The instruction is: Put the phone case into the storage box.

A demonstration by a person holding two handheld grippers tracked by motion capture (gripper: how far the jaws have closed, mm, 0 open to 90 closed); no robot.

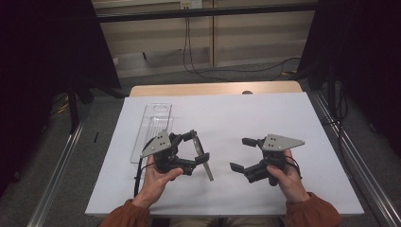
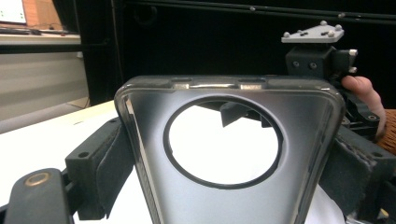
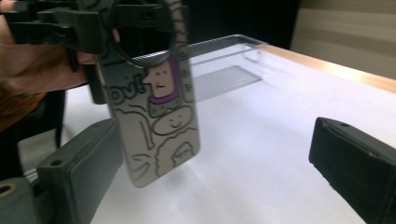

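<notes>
A clear grey phone case (image 1: pixel 208 171) with a round camera hole hangs tilted over the white table, and my left gripper (image 1: pixel 197 147) is shut on its upper part. In the left gripper view the case (image 2: pixel 224 200) stands between the padded jaws of the left gripper (image 2: pixel 228 175). The right gripper view shows cartoon line drawings and a purple figure on the case (image 3: pixel 159 116). My right gripper (image 1: pixel 241 153) is to the right of the case, apart from it and open. Its jaws (image 3: pixel 217 163) stand wide with nothing between them.
A long clear plastic tray (image 1: pixel 151 127) lies on the table's left part, behind the left hand, and appears again as a tray (image 3: pixel 229 60) in the right gripper view. A white sheet (image 1: pixel 255 113) covers the table. Cables run on the floor beyond.
</notes>
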